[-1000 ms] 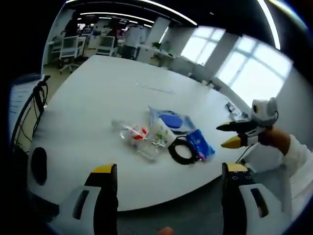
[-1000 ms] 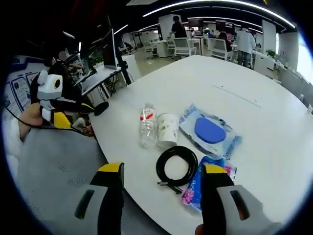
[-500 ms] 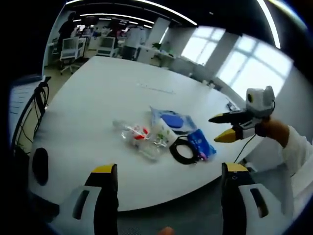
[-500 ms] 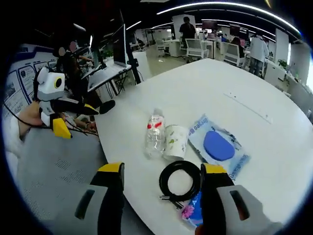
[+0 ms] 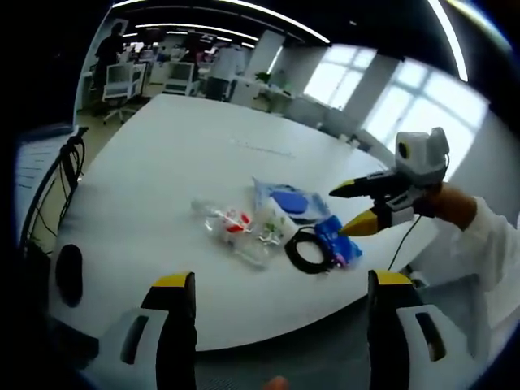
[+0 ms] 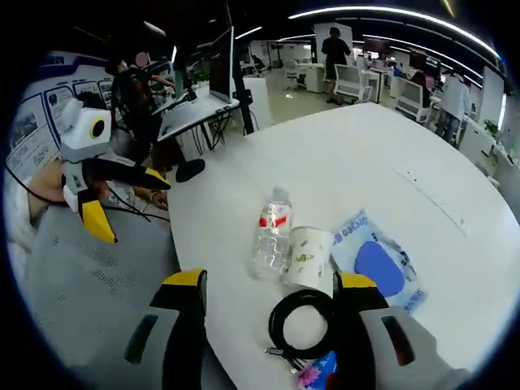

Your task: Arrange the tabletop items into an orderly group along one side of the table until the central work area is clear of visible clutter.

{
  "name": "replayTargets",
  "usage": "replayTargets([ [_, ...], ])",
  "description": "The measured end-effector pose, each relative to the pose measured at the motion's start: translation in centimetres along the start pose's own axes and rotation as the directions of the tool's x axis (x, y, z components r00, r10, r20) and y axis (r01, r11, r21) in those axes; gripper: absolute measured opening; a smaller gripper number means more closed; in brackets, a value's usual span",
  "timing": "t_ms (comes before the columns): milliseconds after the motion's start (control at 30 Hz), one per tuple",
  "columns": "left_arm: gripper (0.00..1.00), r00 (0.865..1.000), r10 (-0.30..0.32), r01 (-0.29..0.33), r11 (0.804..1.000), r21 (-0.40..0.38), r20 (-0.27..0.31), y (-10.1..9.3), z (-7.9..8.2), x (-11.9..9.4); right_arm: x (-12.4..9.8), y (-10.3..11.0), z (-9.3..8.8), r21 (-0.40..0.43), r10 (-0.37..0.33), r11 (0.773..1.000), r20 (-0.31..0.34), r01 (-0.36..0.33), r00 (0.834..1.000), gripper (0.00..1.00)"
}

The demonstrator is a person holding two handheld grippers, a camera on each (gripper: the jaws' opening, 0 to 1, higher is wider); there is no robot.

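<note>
in the left gripper view, the left gripper [image 5: 276, 305] rises from the bottom with its two yellow-tipped jaws wide apart and nothing between them, hanging off the near edge of the white table [image 5: 162, 162]. the clutter lies in a loose bunch on the table ahead: a clear plastic bottle [image 5: 230, 231] with a red label on its side, a white paper cup [image 5: 272, 223] tipped over just beside it, a blue-and-clear packet [image 5: 288, 201] behind the cup, a coiled black cable [image 5: 307, 252] near the table edge, and a small blue pack [image 5: 337, 242] touching the coil on its far side. the right gripper [image 5: 351, 208] comes in from the right, held in a hand [image 5: 455, 207] with a white sleeve; its jaws gape open, empty, above the blue pack and the coil. office chairs and desks stand far behind the table, and bright windows fill the right.

in the right gripper view, the right gripper [image 6: 268, 309] stands with its jaws spread wide, holding nothing, over the near edge of the table [image 6: 341, 154]. the black cable [image 6: 305, 321] lies between the jaw tips, with a corner of the blue pack [image 6: 321, 378] at the bottom. beyond it the bottle [image 6: 272, 236] and the paper cup [image 6: 307, 256] lie side by side, touching, and the blue-and-clear packet [image 6: 380, 268] sits just right of the cup. the left gripper [image 6: 130, 203] shows at the left, off the table, its jaws open and empty. a monitor on a desk stands behind it.
</note>
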State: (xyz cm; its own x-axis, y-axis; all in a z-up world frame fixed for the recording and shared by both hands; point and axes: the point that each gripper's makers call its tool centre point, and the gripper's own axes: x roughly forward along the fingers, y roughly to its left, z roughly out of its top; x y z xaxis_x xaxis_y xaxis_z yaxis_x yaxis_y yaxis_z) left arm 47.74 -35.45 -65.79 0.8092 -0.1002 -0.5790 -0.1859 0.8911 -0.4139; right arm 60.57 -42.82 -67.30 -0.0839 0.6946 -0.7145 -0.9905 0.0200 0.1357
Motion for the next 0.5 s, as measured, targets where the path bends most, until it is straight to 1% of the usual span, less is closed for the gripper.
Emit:
replayTargets([
  [200, 0.84, 1.000, 0.015, -0.014, 1.000, -0.015, 0.013, 0.5, 0.2, -0.1, 1.2, 0.9, 0.5, -0.020, 0.032, 0.999, -0.011, -0.032, 0.999, 0.60],
  [300, 0.85, 1.000, 0.011, -0.011, 1.000, -0.022, 0.025, 0.5, 0.5, -0.1, 1.8, 0.8, 0.8, -0.030, 0.041, 0.999, -0.018, -0.041, 0.999, 0.60],
  [433, 0.87, 1.000, 0.008, -0.007, 1.000, -0.005, 0.022, 0.3, 0.4, -0.1, 2.4, 1.0, 1.3, -0.036, 0.051, 0.998, -0.019, -0.052, 0.999, 0.60],
  [500, 0.87, 1.000, -0.003, 0.003, 1.000, -0.007, 0.030, 0.0, 0.5, -0.1, 3.0, 1.2, 1.7, -0.034, 0.062, 0.997, -0.015, -0.062, 0.998, 0.60],
])
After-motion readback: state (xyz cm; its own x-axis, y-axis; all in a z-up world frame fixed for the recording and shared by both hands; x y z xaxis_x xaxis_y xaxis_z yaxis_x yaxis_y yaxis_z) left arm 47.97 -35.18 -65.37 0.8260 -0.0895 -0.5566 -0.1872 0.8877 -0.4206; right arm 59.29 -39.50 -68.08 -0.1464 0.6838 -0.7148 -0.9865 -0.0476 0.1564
